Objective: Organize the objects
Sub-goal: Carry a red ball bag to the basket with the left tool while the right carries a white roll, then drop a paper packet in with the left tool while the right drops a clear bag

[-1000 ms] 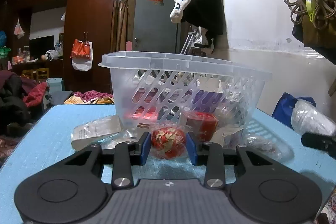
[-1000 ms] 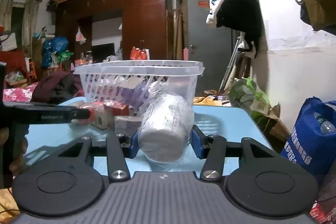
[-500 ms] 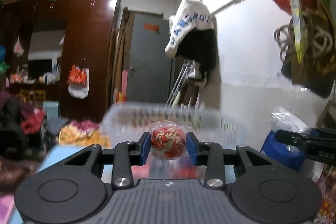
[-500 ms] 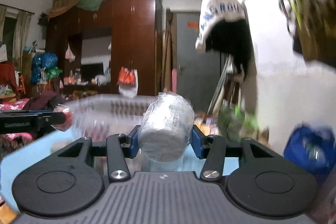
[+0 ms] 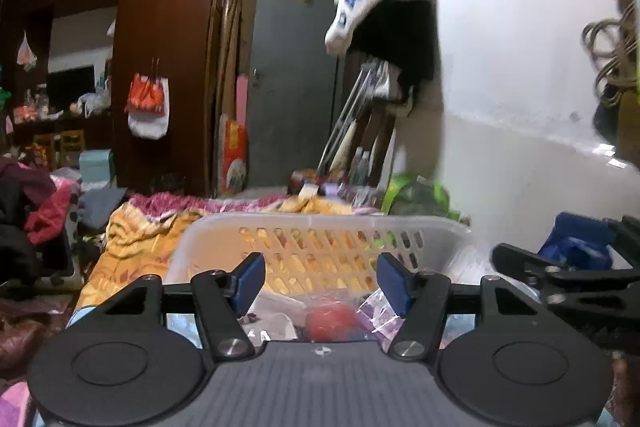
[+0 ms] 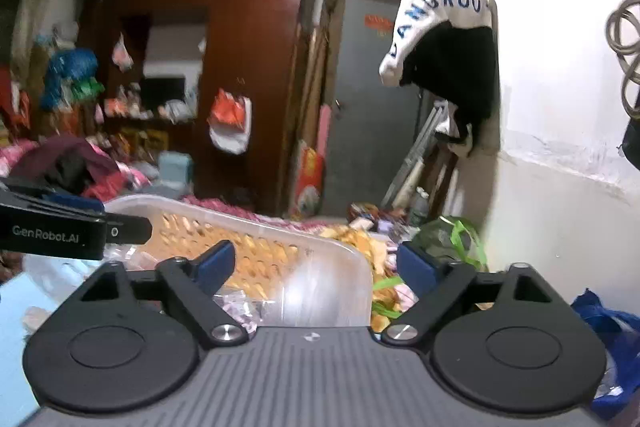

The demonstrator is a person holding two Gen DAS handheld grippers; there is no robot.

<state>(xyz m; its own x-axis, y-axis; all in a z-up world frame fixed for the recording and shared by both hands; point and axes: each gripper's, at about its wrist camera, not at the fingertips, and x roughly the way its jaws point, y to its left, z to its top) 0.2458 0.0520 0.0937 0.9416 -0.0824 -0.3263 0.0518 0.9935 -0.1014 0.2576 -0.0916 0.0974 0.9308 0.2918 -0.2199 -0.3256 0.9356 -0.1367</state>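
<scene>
A cluttered room is shown, with a dark red-brown wardrobe (image 5: 160, 47) at far left, a grey door (image 5: 292, 83) behind, and a white wall at right where a white and black garment (image 5: 384, 7) printed with blue letters is hung. In the near field a translucent white plastic laundry-style basket (image 5: 320, 223), with a smooth rolled rim and walls pierced by slanted oval slots, is seen from just above its near edge in both wrist views. A change from the earlier frames is recorded: the left gripper (image 5: 322, 281), clamped a moment ago on a red and gold ball wrapped in clear film, is now shown with its blue-padded jaws spread wide apart and nothing between them, and the red ball (image 5: 332, 321) is seen lying inside the basket among crinkled clear packets, just below the jaws. Likewise the right gripper (image 6: 316, 265), previously closed on a pale film-wrapped roll, is now shown with jaws fully apart and empty above the basket's right corner; the roll itself cannot be picked out with certainty in the blurred contents. Both releases are therefore judged complete, and two more objects are counted as stowed. The rigid, glossy basket is contrasted with the soft, wrinkled wrappings it holds. A pale blue table surface (image 6: 16, 291) is glimpsed at near left.
</scene>
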